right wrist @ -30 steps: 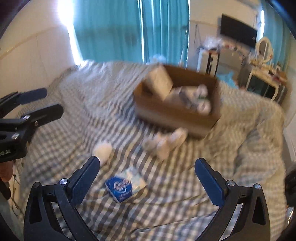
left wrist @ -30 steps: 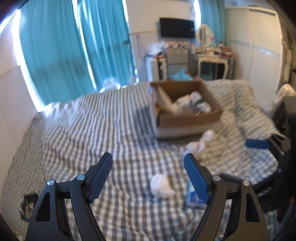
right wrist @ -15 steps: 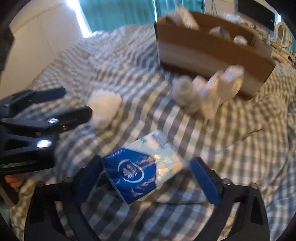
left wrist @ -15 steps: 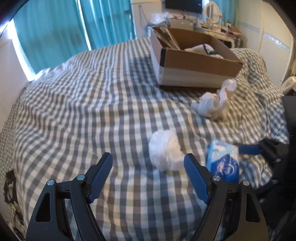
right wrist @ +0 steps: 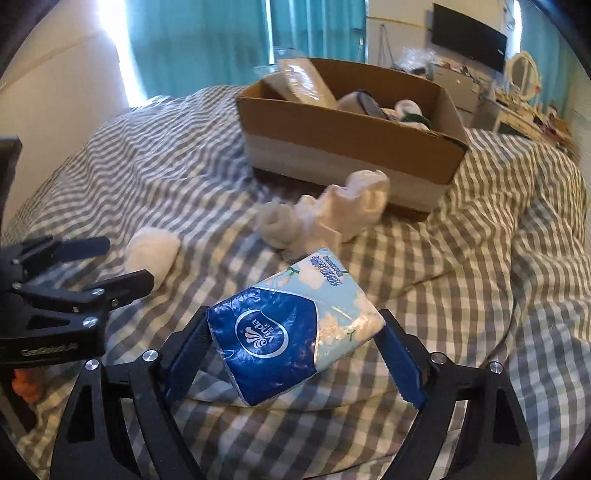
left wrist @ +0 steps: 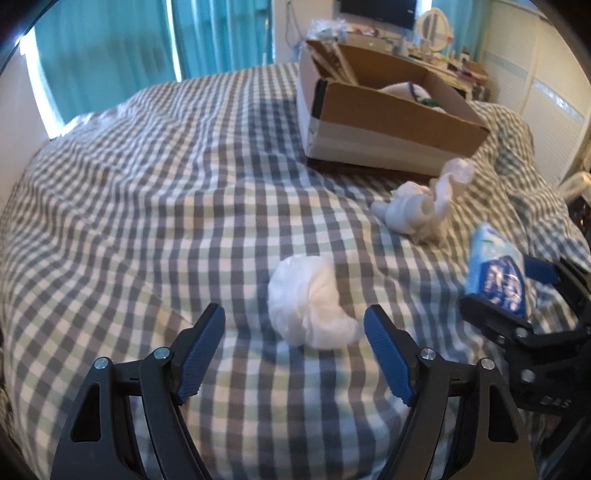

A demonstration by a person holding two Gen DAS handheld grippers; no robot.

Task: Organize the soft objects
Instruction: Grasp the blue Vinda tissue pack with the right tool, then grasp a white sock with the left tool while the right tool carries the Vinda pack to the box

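My right gripper (right wrist: pixel 293 336) is shut on a blue and white tissue pack (right wrist: pixel 291 332) and holds it above the bed; the pack also shows in the left wrist view (left wrist: pixel 496 271). My left gripper (left wrist: pixel 293 325) is open, its fingers on either side of a white rolled sock (left wrist: pixel 306 306) on the checked bedspread (left wrist: pixel 166 206). The sock also shows in the right wrist view (right wrist: pixel 153 253). A white bundle of soft cloth (left wrist: pixel 421 210) lies in front of the cardboard box (left wrist: pixel 388 122), which holds several soft items.
The checked bedspread (right wrist: pixel 480 258) is rumpled at the right. Teal curtains (left wrist: pixel 166 40) hang behind the bed. A dresser with clutter (right wrist: pixel 517 107) and a dark screen (right wrist: pixel 469 35) stand at the far wall. A wardrobe (left wrist: pixel 554 92) is at the right.
Both grippers dropped low over the bed. My right gripper closed on the tissue pack and lifted it. My left gripper moved up to the white sock, still open.
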